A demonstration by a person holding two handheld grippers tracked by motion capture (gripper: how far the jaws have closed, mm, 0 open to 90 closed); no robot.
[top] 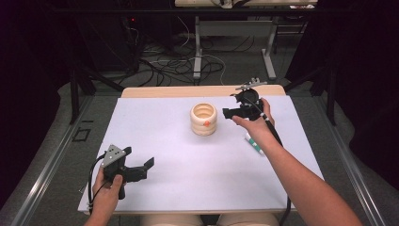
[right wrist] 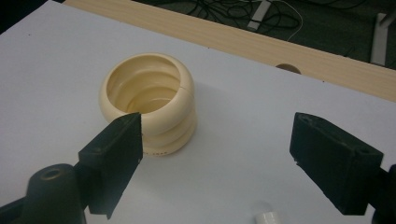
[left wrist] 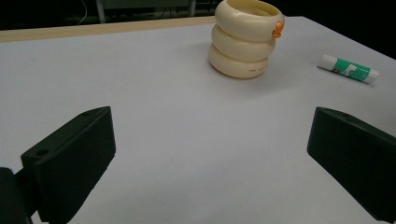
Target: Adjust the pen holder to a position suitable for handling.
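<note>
White mat; cup's hollow, perhaps empty, from right gripper view.

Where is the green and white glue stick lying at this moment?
In the high view the glue stick lies flat on the white table, right of the cream ribbed cup and nearer the person, beside the right forearm.

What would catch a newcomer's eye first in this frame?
The cream ribbed holder stands upright and open-topped near the middle of the white table, a small orange spot on its side. Just right of it the right gripper hovers with jaws open and nothing between them. A green-and-white glue stick lies flat on the table to the right, near the person's forearm.
</note>
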